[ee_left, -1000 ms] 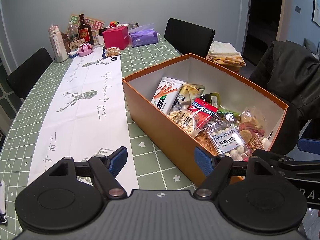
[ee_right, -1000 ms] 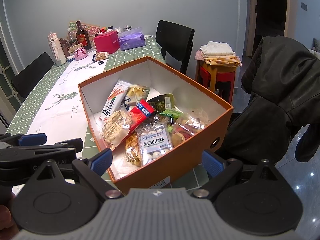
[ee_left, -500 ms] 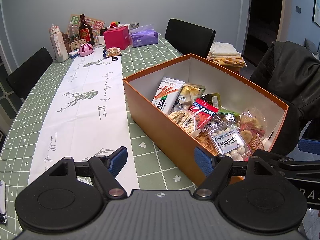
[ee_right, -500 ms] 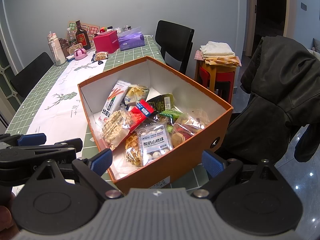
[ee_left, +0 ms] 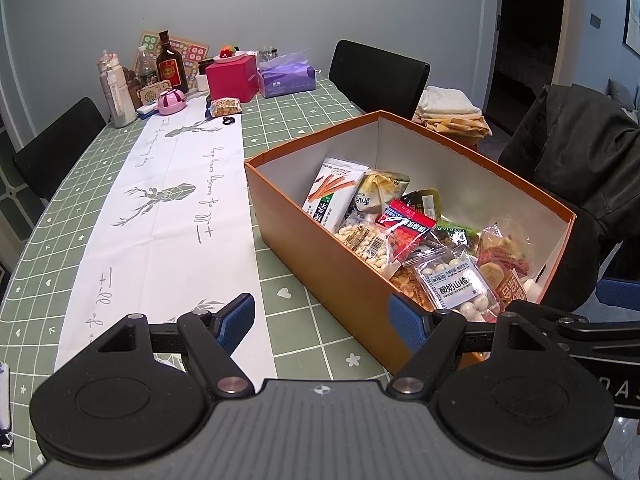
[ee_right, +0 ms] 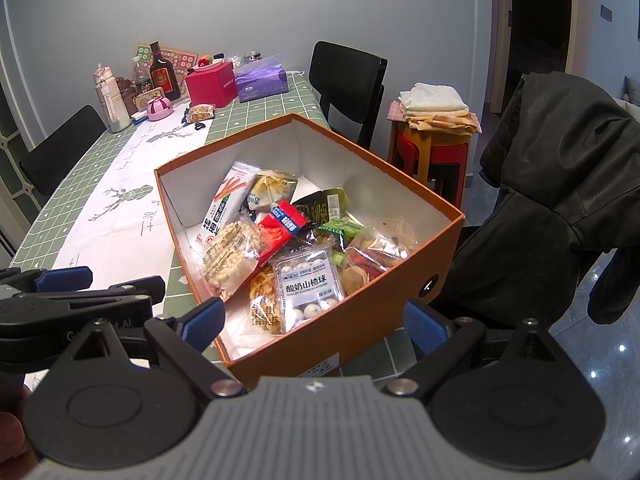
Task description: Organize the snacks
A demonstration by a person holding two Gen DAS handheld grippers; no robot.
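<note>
Orange cardboard forms the box point(ee_left: 320, 264) that sits on the green checked table point(ee_left: 280, 128), by its near right edge. Snack packets fill the box's floor: a clear bag of white yogurt balls point(ee_right: 310, 286) lies at 6 o'clock nearest the grippers, a bag of puffed grains point(ee_right: 230, 260) at 9 o'clock beside the left wall, a red packet point(ee_right: 282, 226) in the middle, a tall white stick packet point(ee_right: 224, 208) leaning at 11 o'clock, and a dark green packet point(ee_right: 324, 208) at 1 o'clock. One more snack bag point(ee_left: 226, 107) lies apart at the table's far end, just before a pink box point(ee_left: 234, 78).

Left gripper point(ee_left: 322, 320) hovers over the table at the box's near left corner, its blue pads spread wide, nothing between them. Right gripper point(ee_right: 314, 322) hangs at the box's near wall, likewise spread and empty. A white runner point(ee_left: 160, 216) stretches along the table at 10 o'clock. A black jacket point(ee_right: 560, 184) drapes over a chair at 3 o'clock.
</note>
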